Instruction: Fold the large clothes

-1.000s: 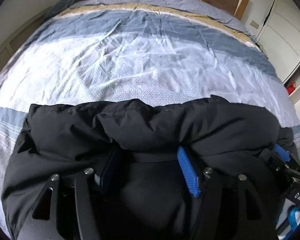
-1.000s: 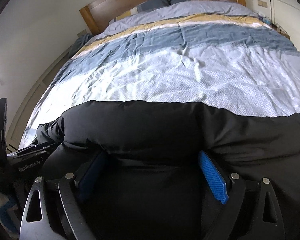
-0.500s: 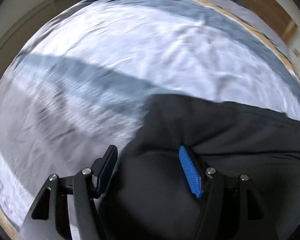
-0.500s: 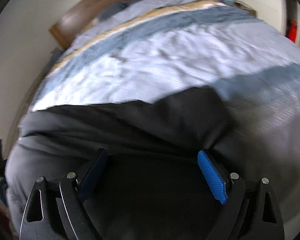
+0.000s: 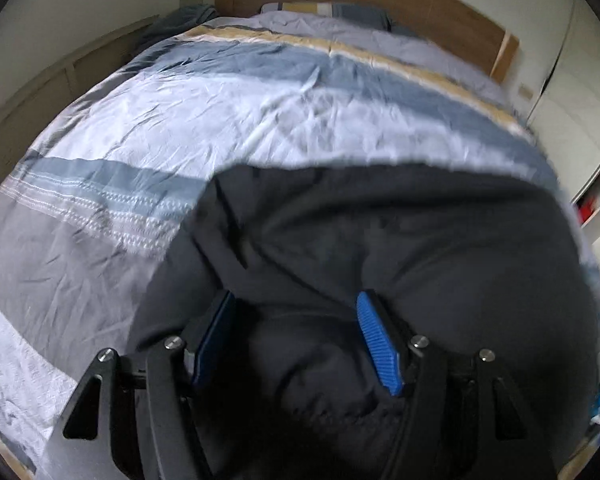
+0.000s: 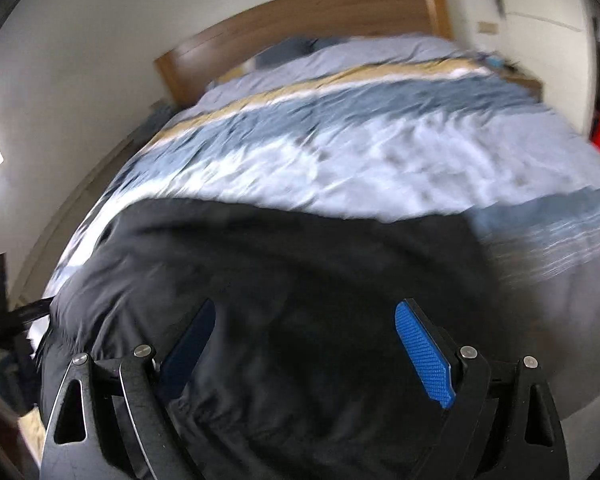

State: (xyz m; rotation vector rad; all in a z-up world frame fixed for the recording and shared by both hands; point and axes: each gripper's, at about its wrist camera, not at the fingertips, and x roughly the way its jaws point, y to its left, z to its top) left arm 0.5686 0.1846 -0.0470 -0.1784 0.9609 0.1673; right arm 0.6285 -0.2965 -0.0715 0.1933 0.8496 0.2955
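l gripper (image 5: 296,340): jaws wide, bunched black jacket (image 5: 400,240) pressed betw pads, held
r gripper (image 6: 304,344): jaws wide, jacket betw pads; grip unclear
jacket: on bed foot edge, atop striped duvet (image 5: 220,120)
far: wood headboard (image 6: 300,20)

1. Soft daylight, moderately bright; no hard glare in either view.
2. Brightest patch: blown-out strip at far left edge of right wrist view, beside the wall (image 6: 80,80).
3. Black jacket (image 5: 400,240) underexposed, folds barely legible; near-featureless in right wrist view (image 6: 300,280).
4. Motion blur: strong across bedspread (image 6: 380,152) in right wrist view; milder in left wrist view (image 5: 220,120), worst toward right rim.
5. Fisheye bowing of headboard (image 5: 380,8); dark vignette in all corners.
6. Blue pads (image 6: 424,356) sharp.
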